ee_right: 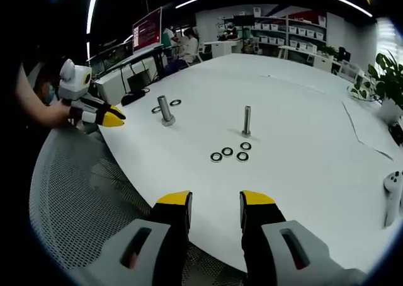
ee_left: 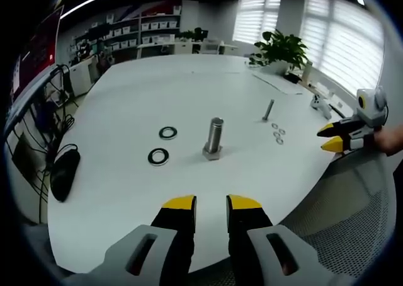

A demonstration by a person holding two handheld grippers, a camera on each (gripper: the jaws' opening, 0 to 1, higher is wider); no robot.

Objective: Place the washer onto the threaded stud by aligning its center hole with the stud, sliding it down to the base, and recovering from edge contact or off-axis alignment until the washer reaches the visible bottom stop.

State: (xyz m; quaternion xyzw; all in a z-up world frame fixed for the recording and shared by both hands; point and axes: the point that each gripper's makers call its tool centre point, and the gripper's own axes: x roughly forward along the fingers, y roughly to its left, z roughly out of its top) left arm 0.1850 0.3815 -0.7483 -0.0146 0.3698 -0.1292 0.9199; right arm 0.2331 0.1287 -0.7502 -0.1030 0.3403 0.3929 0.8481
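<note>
The table (ee_left: pixel 189 84) has a smooth matt white top. The big bolt (ee_left: pixel 214 137) and the thinner stud (ee_right: pixel 247 120) are bare silvery metal with a dull sheen. The washers (ee_right: pixel 229 154) look like dark metal rings. Each claw (ee_right: pixel 216 211) is grey plastic with glossy yellow tips, and there's a grey mesh chair back (ee_right: pixel 82 191) in rough cloth.

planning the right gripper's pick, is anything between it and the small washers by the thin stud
Nothing visible. In the right gripper view the open right gripper looks across bare white table to the four small washers, which lie just short of the thin stud, apart from it.
</note>
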